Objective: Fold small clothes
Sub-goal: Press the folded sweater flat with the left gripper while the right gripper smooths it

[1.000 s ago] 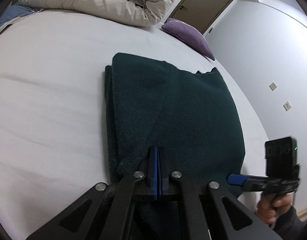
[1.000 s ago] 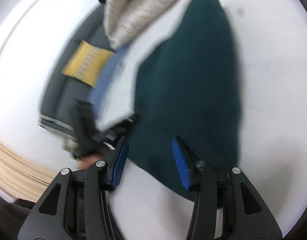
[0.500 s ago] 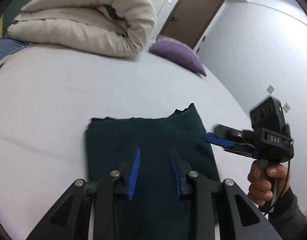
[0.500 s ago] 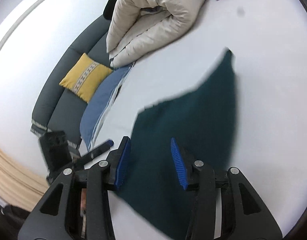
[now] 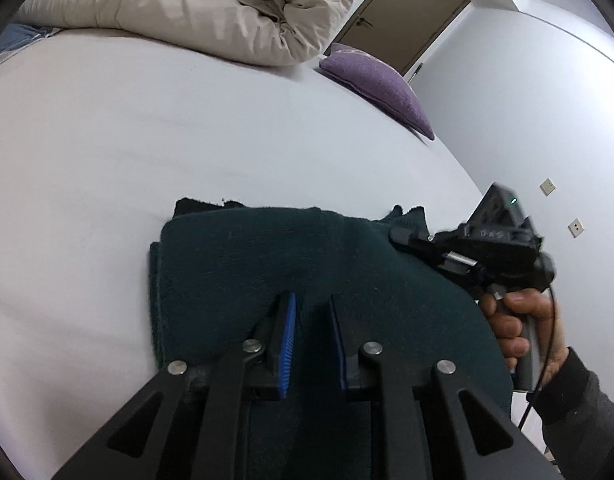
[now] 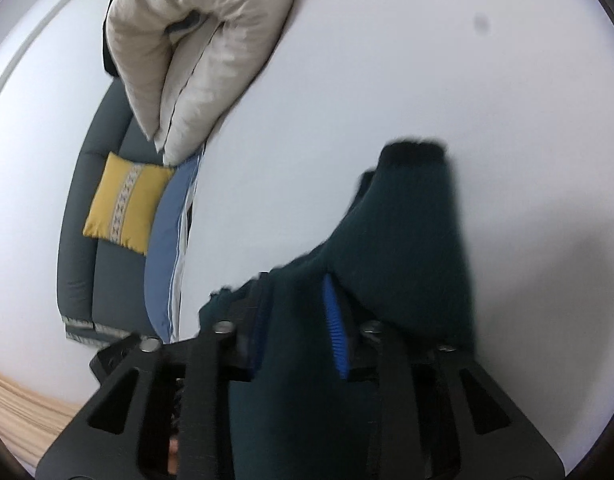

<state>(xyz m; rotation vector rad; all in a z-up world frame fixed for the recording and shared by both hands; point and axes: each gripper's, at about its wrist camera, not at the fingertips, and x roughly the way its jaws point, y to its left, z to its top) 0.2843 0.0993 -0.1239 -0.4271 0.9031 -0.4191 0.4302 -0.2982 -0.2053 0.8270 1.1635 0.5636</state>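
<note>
A dark green knitted garment (image 5: 307,264) lies folded on the white bed (image 5: 147,140). My left gripper (image 5: 312,300) hovers over its near half, jaws closing. A narrow gap still shows between the blue pads (image 5: 287,320), with a ridge of cloth below it. My right gripper (image 5: 399,236), held by a hand (image 5: 519,320), has its tips together on the garment's far right corner. In the right wrist view the green cloth (image 6: 411,232) fills the space between that gripper's (image 6: 295,280) fingers and drapes over the right one.
A rolled beige duvet (image 5: 187,12) lies at the far side of the bed, a purple pillow (image 5: 379,88) to its right near a door (image 5: 407,12). Beside the bed are a grey sofa (image 6: 79,220), a yellow cushion (image 6: 127,200) and a blue cloth (image 6: 167,240).
The left gripper let go of the garment's near edge, opened, and has since narrowed. The right gripper swung in to the far right corner, and cloth now sits between its fingers.
</note>
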